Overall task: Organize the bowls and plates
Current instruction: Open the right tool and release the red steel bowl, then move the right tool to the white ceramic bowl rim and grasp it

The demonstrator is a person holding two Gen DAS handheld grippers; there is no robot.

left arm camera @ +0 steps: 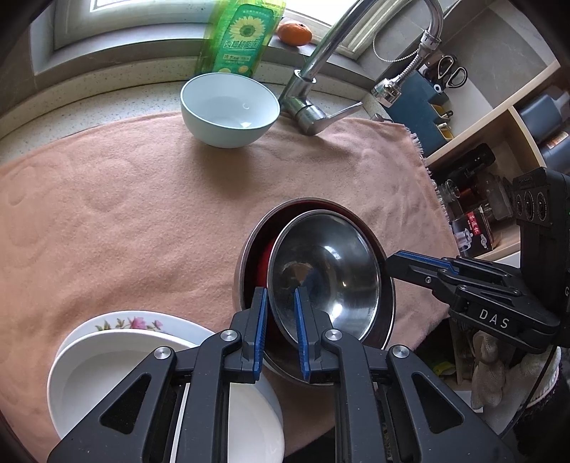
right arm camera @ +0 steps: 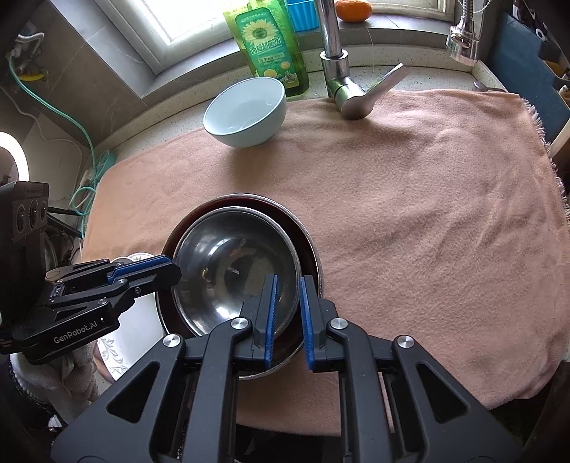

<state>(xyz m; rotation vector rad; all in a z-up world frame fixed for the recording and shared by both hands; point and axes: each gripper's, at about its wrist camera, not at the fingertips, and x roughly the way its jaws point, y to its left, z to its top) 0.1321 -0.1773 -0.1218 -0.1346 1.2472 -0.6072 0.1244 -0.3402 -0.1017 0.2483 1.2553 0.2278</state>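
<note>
A small steel bowl (left arm camera: 327,270) (right arm camera: 231,270) sits tilted inside a larger steel bowl with a red inside (left arm camera: 263,261) (right arm camera: 308,235) on a pink towel (left arm camera: 124,213) (right arm camera: 409,213). My left gripper (left arm camera: 280,291) (right arm camera: 167,269) straddles the small bowl's near-left rim, its blue pads close on either side. My right gripper (right arm camera: 288,279) (left arm camera: 392,261) pinches the opposite rim in the same way. A white deep plate (left arm camera: 107,374) rests on a floral plate (left arm camera: 124,322) (right arm camera: 117,356) at the towel's front left. A pale blue bowl (left arm camera: 229,110) (right arm camera: 245,114) stands at the back.
A chrome faucet (left arm camera: 306,107) (right arm camera: 349,92) rises behind the towel, next to a green soap bottle (left arm camera: 242,39) (right arm camera: 267,46) and an orange (left arm camera: 294,32) on the sill. A shelf with jars and boxes (left arm camera: 498,160) stands at the right. A gloved hand (left arm camera: 488,370) holds the right gripper.
</note>
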